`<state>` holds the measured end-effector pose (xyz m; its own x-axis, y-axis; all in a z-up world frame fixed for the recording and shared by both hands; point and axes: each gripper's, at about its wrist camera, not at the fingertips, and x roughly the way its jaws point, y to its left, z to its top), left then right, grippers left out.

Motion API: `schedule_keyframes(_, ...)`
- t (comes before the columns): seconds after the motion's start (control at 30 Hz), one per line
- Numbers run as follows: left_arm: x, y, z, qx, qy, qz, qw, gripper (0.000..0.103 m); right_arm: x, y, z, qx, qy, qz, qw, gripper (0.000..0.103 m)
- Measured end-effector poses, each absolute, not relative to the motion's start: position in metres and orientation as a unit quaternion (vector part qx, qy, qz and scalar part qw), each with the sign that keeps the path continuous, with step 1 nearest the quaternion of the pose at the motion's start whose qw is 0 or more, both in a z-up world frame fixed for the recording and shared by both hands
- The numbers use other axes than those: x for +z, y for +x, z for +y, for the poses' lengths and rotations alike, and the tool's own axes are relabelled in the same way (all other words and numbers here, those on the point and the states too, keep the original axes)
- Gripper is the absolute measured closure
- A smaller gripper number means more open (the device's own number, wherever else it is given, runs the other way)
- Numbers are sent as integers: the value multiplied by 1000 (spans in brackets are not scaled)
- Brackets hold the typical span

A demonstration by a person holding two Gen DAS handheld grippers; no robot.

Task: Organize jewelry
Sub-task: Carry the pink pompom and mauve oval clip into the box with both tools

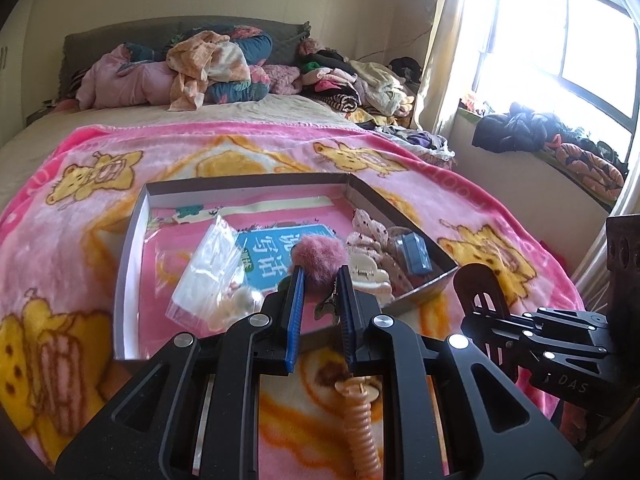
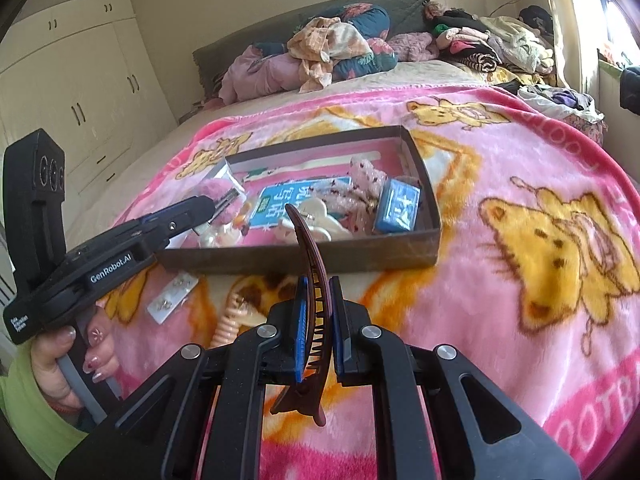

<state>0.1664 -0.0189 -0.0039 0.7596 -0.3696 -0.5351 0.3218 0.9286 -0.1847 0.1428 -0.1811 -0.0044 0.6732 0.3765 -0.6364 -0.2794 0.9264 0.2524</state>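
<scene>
In the left wrist view, the left claw point(image 1: 320, 276) is clenched on a pink pom-pom hair clip point(image 1: 320, 256), holding it over the near part of the open box point(image 1: 132, 240) on the pink blanket point(image 1: 280, 152) of the bed. A coiled peach hair tie point(image 1: 362, 428) lies on the blanket below.

In the right wrist view, the right claw point(image 2: 318, 292) is clenched on a brown banana hair clip point(image 2: 312, 280), near the box's front wall, and a hand point(image 2: 56, 364) grips the left tool's handle.

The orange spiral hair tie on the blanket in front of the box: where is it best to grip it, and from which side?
Probably grip the orange spiral hair tie across its coiled middle, coming from above. It lies flat and stretched out on the blanket, outside the box, so jaws set crosswise to its length could likely close over the narrow coil.
</scene>
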Motion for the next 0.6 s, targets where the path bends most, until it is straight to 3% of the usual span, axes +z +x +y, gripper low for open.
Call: schedule_keyframes(0.6,-8,197,-22,-186,-56,299,934,93,11,187,-188,163,65,354,919,93)
